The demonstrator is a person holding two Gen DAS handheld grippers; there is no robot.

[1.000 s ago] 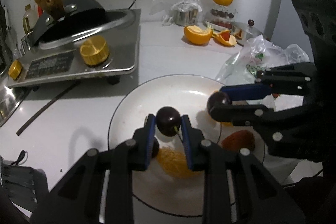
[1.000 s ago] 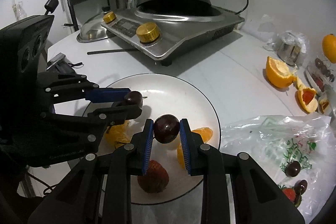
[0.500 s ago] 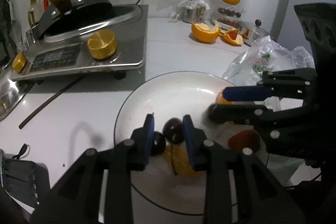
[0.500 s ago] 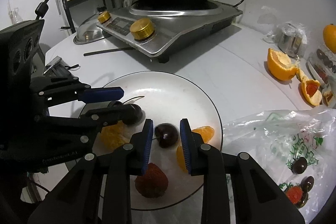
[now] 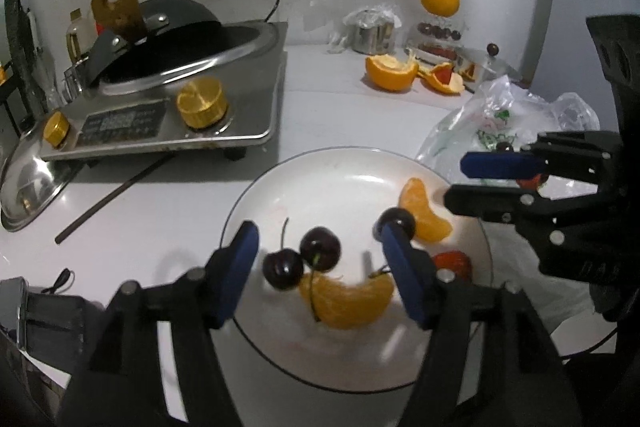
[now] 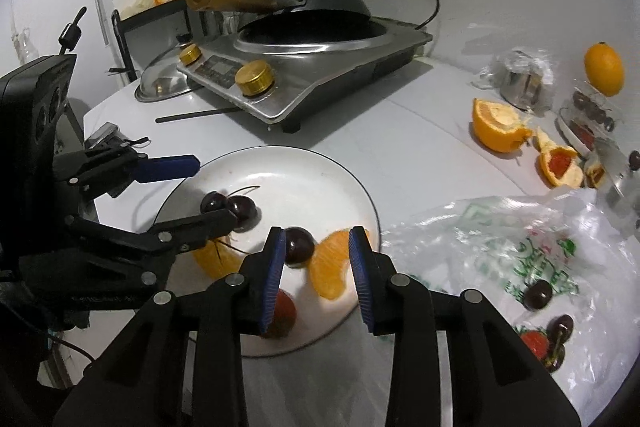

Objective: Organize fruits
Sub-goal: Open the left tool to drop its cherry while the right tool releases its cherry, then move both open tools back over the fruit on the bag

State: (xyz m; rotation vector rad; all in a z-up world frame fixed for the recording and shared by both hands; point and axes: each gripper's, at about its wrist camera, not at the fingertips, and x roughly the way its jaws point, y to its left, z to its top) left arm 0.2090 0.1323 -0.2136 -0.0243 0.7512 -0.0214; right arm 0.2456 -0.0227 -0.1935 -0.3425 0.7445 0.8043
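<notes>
Both cherries now down on the plate: my left cherry and right cherry released. Left tongs and right tongs opening, gripping nothing. More fruit waits in the bag on the table.

Black fingers (silver screws) carry blue pads.

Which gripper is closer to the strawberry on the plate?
Right. The right gripper hangs just above the strawberry, jaws opening. The left gripper is across the plate by two cherries.
</notes>
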